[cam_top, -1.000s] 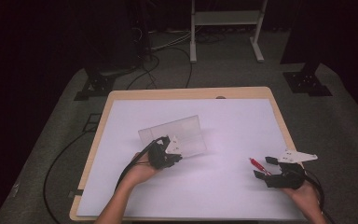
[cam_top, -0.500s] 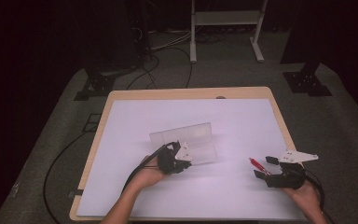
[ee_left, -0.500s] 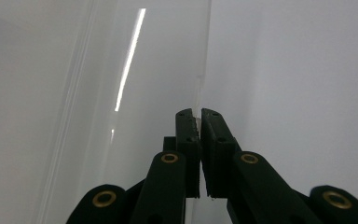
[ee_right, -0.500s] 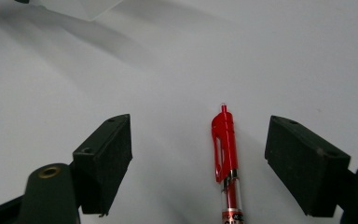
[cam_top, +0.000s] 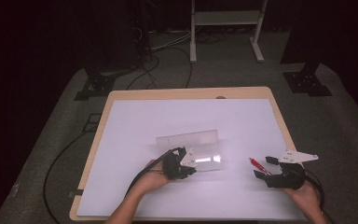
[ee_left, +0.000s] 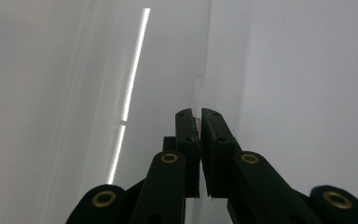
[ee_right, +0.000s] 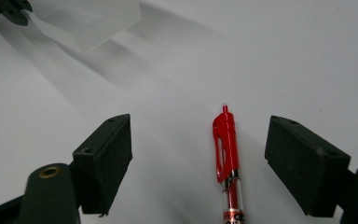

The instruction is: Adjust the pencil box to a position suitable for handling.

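A clear plastic case (cam_top: pixel 192 140) stands tilted near the middle of the white table (cam_top: pixel 168 116). My left gripper (cam_top: pixel 186 161) is shut on its near edge, and in the left gripper view the thin clear edge (ee_left: pixel 204 70) runs up from between the closed jaws of that gripper (ee_left: pixel 200 115). A red pen (cam_top: pixel 256 164) lies flat at the right. My right gripper (cam_top: pixel 265 169) is open just behind it. In the right gripper view the pen (ee_right: pixel 225 144) lies between the wide-apart jaws of that gripper (ee_right: pixel 200 129), touching neither.
The case (ee_right: pixel 91 21) and the left gripper's tip (ee_right: pixel 9 9) show far off in the right gripper view. A wooden rim (cam_top: pixel 100 135) borders the table. Cables and stand feet (cam_top: pixel 303 81) sit on the dark floor behind.
My left gripper has moved right and slightly nearer, carrying the clear case with it and tipping it up. The right gripper and the pen have stayed put.
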`<action>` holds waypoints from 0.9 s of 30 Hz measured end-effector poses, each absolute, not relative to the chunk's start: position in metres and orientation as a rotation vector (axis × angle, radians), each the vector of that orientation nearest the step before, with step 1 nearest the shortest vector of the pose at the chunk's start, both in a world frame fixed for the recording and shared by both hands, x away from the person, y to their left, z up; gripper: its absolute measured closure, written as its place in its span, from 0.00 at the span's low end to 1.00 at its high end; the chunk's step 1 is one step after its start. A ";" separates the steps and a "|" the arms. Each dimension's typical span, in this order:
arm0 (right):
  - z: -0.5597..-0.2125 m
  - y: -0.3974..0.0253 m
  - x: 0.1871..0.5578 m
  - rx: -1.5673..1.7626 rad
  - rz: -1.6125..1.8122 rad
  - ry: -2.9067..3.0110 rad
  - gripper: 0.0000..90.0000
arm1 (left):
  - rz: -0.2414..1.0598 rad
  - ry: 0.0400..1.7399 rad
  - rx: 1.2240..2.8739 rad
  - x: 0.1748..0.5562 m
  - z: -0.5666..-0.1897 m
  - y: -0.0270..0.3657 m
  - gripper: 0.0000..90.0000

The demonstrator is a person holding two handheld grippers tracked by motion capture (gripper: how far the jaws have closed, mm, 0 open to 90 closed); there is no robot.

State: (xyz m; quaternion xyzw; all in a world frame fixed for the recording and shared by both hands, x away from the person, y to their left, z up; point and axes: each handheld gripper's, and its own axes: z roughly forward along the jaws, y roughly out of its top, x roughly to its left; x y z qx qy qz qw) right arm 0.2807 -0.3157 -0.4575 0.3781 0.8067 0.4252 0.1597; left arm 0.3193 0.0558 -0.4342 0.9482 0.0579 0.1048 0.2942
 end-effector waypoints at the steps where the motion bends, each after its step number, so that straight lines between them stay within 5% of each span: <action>1: -0.458 -0.316 0.281 1.080 1.215 2.305 0.25 | 0.279 0.154 2.524 0.319 -0.434 0.056 0.96; 27: -0.461 -0.316 0.282 1.089 1.168 2.336 0.29 | 0.201 0.156 2.516 0.322 -0.444 0.051 0.91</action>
